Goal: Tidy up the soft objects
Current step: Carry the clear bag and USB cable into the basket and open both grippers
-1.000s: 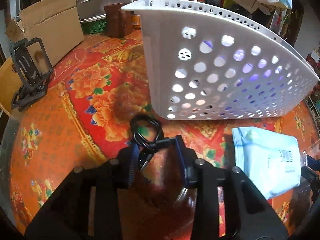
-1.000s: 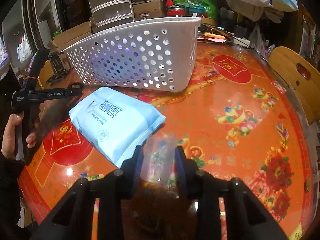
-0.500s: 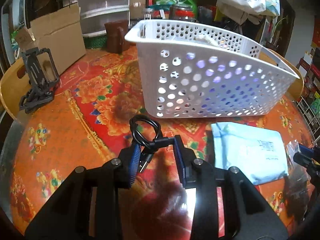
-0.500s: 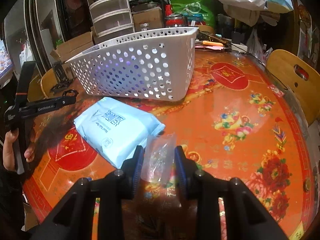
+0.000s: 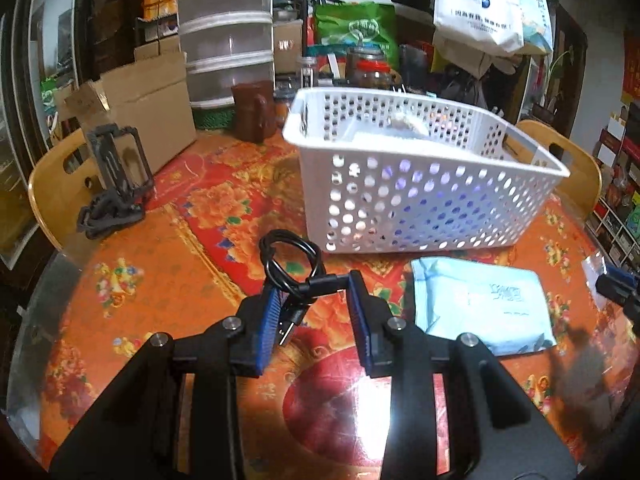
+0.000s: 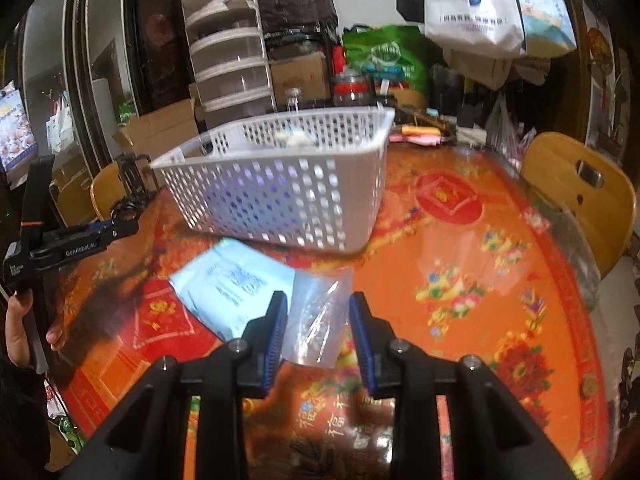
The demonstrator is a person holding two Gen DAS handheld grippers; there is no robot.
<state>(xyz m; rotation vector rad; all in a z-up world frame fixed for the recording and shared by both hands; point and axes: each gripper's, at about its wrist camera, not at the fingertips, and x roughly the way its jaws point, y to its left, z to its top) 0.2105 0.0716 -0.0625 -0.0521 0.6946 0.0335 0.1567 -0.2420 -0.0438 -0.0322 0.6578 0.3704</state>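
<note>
Above table [image 5: 168, 264] | left claw [image 5: 314, 286] pinches cable [image 5: 290, 256] | right claw [image 6: 318, 312] pinches clear bag [image 6: 316, 320], contents blurred

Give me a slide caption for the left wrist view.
Left gripper carries a coiled black cable toward the white basket; blue wipes pack on the table.

Left tongs [image 5: 313, 294]: lifted above the worktop near its front-left edge, blue pads [image 5: 269, 324] closed on a coiled black cable [image 5: 290, 266], pinched at the plug end. Right tongs [image 6: 318, 322]: also raised, toward the front-right, pads [image 6: 360, 330] gripping a clear plastic bag [image 6: 316, 320] between them. Person's left hand [image 6: 24, 322] wraps the left tool's handle, fingers curled round it
</note>
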